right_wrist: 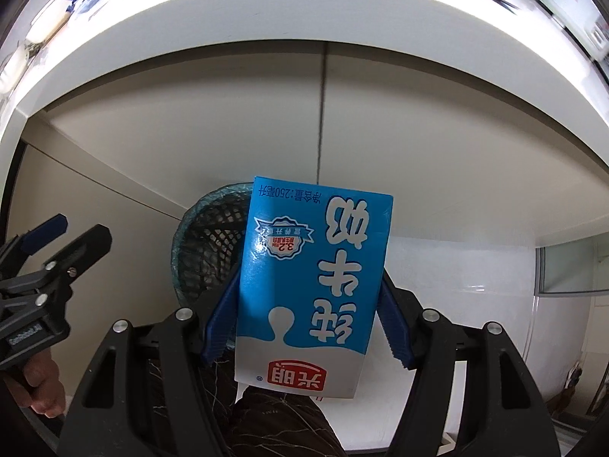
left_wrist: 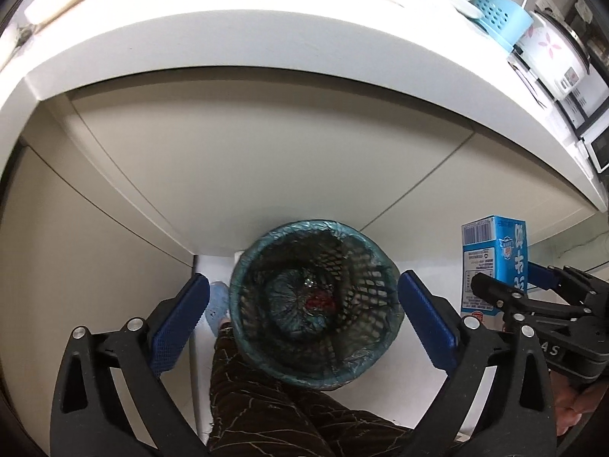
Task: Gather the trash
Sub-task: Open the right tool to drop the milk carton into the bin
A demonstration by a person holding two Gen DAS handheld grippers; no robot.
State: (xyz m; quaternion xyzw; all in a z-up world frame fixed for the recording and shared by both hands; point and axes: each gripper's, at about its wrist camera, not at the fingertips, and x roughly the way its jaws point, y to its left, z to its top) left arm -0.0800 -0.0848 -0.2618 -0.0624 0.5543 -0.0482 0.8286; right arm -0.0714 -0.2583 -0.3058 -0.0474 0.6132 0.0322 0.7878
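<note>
Right tool (right_wrist: 306, 312) pinching the blue milk carton (right_wrist: 312, 285) between both pads, print upside down. Left tool (left_wrist: 302, 318) spread wide, holding nothing, aimed down over the trash bin (left_wrist: 316, 304) on the floor below the tabletop (left_wrist: 243, 38). Bin lined with a bluish bag, some rubbish already at the bottom. Carton still to the right of the rim (not yet above the opening). Best now: carry the carton sideways until fully over the mouth, lower a little, only then release. Letting go early would probably drop it on the rim or floor. Keep the 2 tools apart.
</note>
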